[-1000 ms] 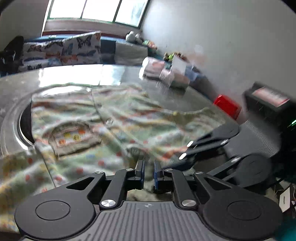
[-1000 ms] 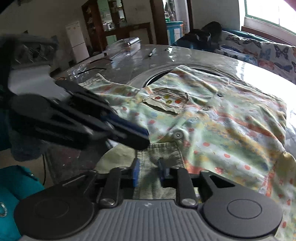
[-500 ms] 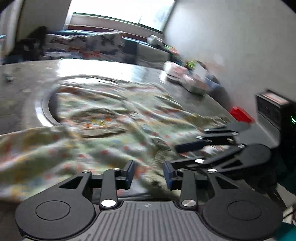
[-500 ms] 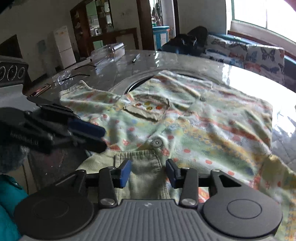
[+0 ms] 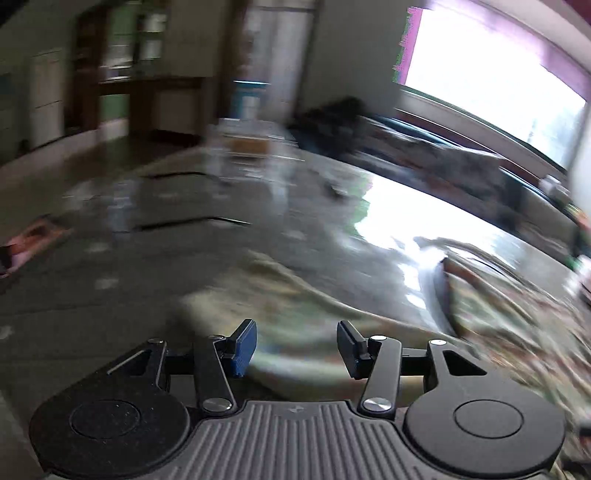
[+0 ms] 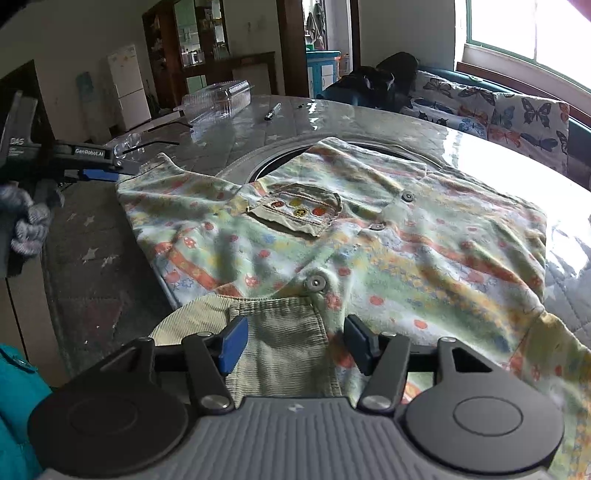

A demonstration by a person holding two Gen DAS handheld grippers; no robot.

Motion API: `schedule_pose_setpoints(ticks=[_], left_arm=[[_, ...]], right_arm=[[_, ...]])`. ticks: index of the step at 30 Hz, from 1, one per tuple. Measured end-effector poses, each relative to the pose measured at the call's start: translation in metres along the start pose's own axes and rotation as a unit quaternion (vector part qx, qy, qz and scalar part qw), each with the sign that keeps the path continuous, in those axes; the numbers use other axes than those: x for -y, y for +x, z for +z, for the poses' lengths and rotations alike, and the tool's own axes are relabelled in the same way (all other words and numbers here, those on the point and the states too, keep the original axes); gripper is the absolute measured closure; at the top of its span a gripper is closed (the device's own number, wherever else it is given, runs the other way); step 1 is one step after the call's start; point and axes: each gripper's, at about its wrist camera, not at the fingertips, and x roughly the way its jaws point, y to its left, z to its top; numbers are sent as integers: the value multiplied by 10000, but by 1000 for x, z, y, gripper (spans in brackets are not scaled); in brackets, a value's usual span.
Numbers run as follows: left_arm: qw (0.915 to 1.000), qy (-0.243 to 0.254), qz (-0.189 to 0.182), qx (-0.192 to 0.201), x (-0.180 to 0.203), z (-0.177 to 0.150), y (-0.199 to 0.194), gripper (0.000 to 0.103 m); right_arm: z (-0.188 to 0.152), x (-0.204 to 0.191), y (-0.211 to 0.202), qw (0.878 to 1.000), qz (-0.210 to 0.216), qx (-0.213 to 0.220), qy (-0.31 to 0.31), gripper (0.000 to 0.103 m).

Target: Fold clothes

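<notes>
The right gripper (image 6: pixel 293 345) hovered low over the near edge of the shirt (image 6: pixel 369 251), its blue pads (image 6: pixel 232 345) standing apart after having just been opening, with the beige corduroy hem (image 6: pixel 280 347) lying between them but not pinched. The shirt, a pale green children's garment printed with orange and yellow spots, lay spread flat on the grey marble table (image 6: pixel 92 258), filling the right wrist view from about six o'clock up toward twelve, its collar end draped over the dark round recess (image 6: pixel 273 162) in the tabletop. A beige chest pocket (image 6: pixel 295 214) with coloured dots sat near the centre, and a round button (image 6: pixel 315 283) lay just above the corduroy hem. The left gripper (image 6: pixel 99 166) reached in from nine o'clock, close to the shirt's sleeve, which pointed toward ten o'clock. In its own view (badly smeared by motion) the left gripper (image 5: pixel 295 347) also showed pads parted, having just been opening, with blurred cloth (image 5: pixel 295 325) beneath them and nothing clamped. A clear plastic box (image 6: pixel 218 99) and a pen (image 6: pixel 271 111) rested at the far side of the table near twelve o'clock, and a butterfly-print sofa (image 6: pixel 498 110) stood at two o'clock under the window (image 6: pixel 532 33).
</notes>
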Motion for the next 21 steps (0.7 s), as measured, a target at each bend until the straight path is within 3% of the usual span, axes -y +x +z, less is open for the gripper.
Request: schedule_pose_setpoints(ticks=[5, 14, 18, 21], left_arm=[[9986, -349, 409, 13, -22, 6, 9, 58], [9969, -552, 525, -202, -33, 6, 25, 66], [9979, -368, 495, -201, -28, 5, 28, 89], [9985, -444, 303, -99, -28, 9, 26, 95]], right_arm=[[-1, 1, 0, 10000, 8, -11, 25, 44], [1, 0, 0, 10000, 20, -40, 6, 42], [1, -1, 0, 10000, 24, -37, 3, 40], [0, -1, 0, 10000, 25, -30, 5, 40]])
